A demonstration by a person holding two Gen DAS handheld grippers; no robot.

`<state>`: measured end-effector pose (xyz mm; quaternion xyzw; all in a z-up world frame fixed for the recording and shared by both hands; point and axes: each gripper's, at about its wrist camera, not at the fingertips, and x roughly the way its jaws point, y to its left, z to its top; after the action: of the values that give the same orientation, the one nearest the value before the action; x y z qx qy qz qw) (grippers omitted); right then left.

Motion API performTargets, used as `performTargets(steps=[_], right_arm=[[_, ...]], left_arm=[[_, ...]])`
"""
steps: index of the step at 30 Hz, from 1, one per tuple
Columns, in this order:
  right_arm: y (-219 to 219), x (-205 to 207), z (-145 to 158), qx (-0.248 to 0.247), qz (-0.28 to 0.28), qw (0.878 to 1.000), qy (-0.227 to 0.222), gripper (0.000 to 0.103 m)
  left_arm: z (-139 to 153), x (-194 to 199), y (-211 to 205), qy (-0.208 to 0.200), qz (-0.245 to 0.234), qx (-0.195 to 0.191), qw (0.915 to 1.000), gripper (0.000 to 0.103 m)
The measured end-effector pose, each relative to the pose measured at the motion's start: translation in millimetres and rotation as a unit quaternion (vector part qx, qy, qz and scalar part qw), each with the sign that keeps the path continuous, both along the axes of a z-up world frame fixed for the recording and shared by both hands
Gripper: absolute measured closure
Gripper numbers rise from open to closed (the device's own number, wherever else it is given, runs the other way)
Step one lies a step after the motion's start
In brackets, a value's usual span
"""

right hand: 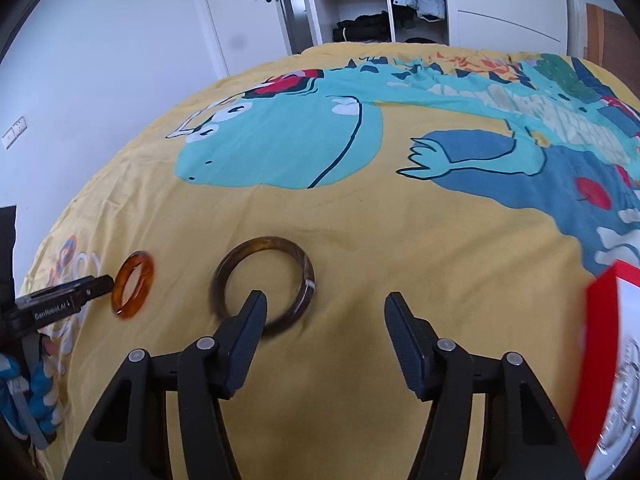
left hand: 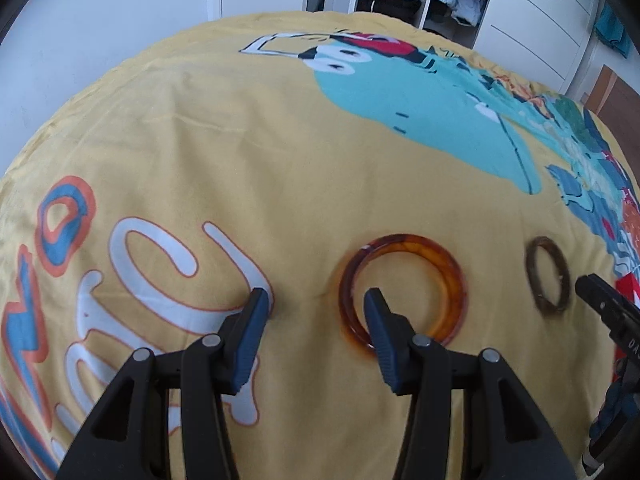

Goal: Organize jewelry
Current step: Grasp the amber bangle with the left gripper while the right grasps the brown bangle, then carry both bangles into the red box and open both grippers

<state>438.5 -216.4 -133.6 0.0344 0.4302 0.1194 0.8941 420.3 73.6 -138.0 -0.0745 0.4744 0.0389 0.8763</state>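
Observation:
An amber bangle point(left hand: 416, 248) lies flat on the yellow bedspread point(left hand: 240, 140); it also shows in the right wrist view point(right hand: 134, 284). A dark brown bangle point(right hand: 236, 268) lies to its right, also seen in the left wrist view point(left hand: 534, 276). My left gripper point(left hand: 318, 298) is open, its right finger over the amber bangle's left rim. My right gripper point(right hand: 326, 304) is open, its left finger inside the brown bangle's ring. A red box point(right hand: 600, 344) with a white lining holding silvery jewelry sits at the right edge.
The bedspread point(right hand: 360, 240) carries a cartoon dinosaur print and large letters. An open wardrobe point(right hand: 360, 0), a white door point(right hand: 240, 8) and white walls stand beyond the bed. The right gripper's finger shows at the left wrist view's right edge point(left hand: 600, 300).

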Motion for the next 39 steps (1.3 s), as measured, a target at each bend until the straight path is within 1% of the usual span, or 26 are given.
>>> performTargets(steps=[1,4,6,12,14,15,16,17,18,19,20,26,28,31,35,39], right_arm=[[3,4,-4,0.000,0.004,1.000,0.002,0.051],[12,14,-15,-0.007,0.017,1.000,0.004,0.057],[18,19,-22,-0.015,0.024,1.000,0.004,0.059],[24,25,-33,-0.029,0.029,0.999,0.001,0.059],[26,26,-33,-0.034,0.030,0.999,-0.002,0.061],[26,26,-33,-0.035,0.029,0.999,-0.004,0.066],[26,26,-33,-0.037,0.027,0.999,-0.006,0.069],[25,25,-32,-0.037,0.025,0.999,-0.007,0.077],[25,25,-32,-0.038,0.024,0.999,-0.008,0.085],[25,24,-31,-0.040,0.022,0.999,-0.009,0.089],[25,24,-31,-0.041,0.021,0.999,-0.010,0.091],[27,8,-21,-0.042,0.029,0.999,-0.017,0.092],[28,-1,-15,-0.043,0.034,0.998,-0.018,0.093],[27,-17,-5,-0.041,0.032,0.998,-0.018,0.093],[25,-42,12,-0.038,0.025,0.999,-0.018,0.093],[19,-75,34,-0.035,0.016,0.999,-0.022,0.094]], left_arm=[[-5,2,1,0.001,0.000,0.000,1.0000,0.055],[-13,5,4,-0.001,-0.003,-0.002,1.0000,0.055],[-15,7,2,-0.001,-0.008,0.005,1.0000,0.055],[-20,13,-6,-0.007,-0.017,0.031,0.9994,0.056],[-20,15,-8,-0.010,-0.017,0.038,0.9991,0.060],[-20,15,-10,-0.011,-0.019,0.043,0.9989,0.065],[-19,16,-12,-0.011,-0.021,0.049,0.9985,0.072],[-19,16,-14,-0.012,-0.024,0.054,0.9981,0.076],[-18,17,-16,-0.012,-0.027,0.059,0.9978,0.086],[-18,17,-18,-0.011,-0.030,0.063,0.9975,0.091],[-17,16,-18,-0.011,-0.031,0.066,0.9973,0.091],[-3,6,-14,-0.021,-0.022,0.059,0.9978,0.093],[6,-1,-16,-0.026,-0.020,0.061,0.9976,0.093],[20,-13,-19,-0.027,-0.023,0.051,0.9981,0.093],[34,-38,-28,-0.026,-0.035,0.059,0.9973,0.093],[50,-68,-35,-0.023,-0.043,0.056,0.9972,0.093]])
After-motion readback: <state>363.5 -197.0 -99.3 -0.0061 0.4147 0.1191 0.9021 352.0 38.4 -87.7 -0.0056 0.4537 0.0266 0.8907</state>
